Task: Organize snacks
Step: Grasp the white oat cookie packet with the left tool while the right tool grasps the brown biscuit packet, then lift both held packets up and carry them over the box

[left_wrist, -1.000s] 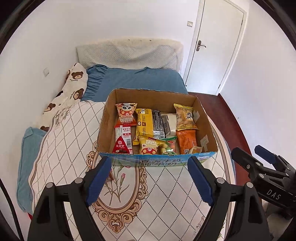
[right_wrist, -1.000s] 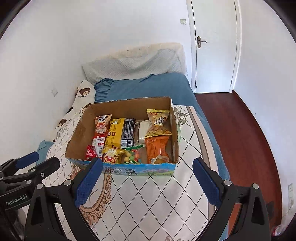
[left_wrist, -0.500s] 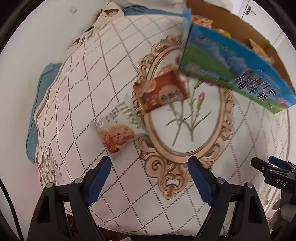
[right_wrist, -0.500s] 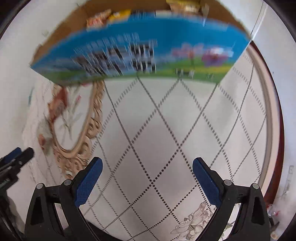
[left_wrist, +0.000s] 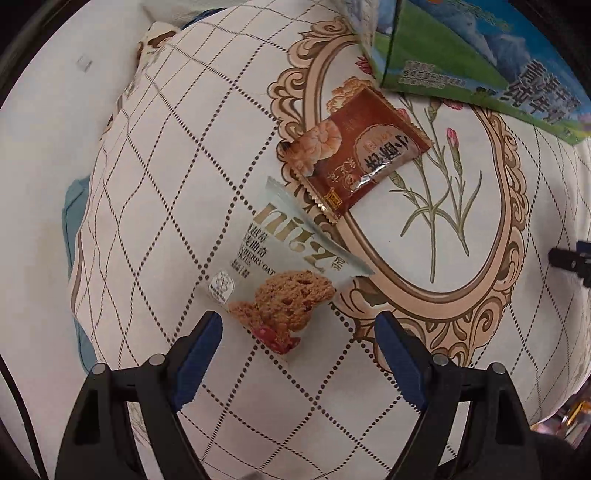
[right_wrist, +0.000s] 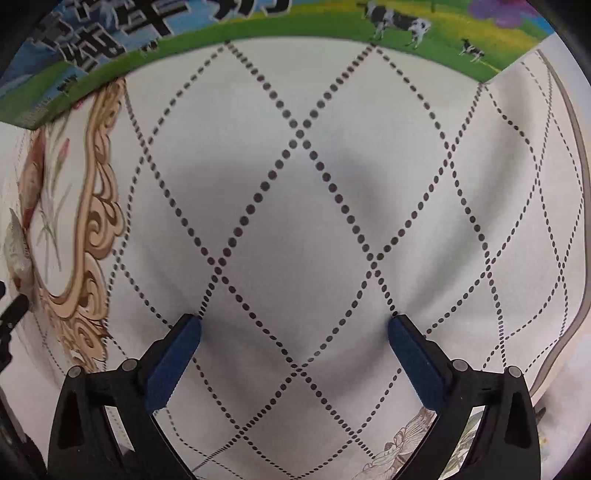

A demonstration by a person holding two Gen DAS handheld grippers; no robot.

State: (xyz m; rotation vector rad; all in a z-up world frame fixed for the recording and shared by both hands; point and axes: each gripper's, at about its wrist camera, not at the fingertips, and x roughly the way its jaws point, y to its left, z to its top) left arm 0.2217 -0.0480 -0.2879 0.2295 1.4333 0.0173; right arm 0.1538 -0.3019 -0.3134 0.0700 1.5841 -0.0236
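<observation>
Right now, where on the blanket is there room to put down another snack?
Bare quilt lies under the open right claw, bordered by the printed box above and the gold scroll frame to its left. It is crowded by the left claw, where the cookie packet touches the brown packet.

Both wrist views look steeply down, close over the cream quilted bedspread with dotted diamond lines (right_wrist: 295, 229). The left view faces a brown snack packet (left_wrist: 354, 155) and a pale cookie packet (left_wrist: 284, 266). Both share the ornate tan oval frame print (right_wrist: 99, 206) and the blue-and-green printed cardboard box (left_wrist: 480, 48) at the far edge.
</observation>
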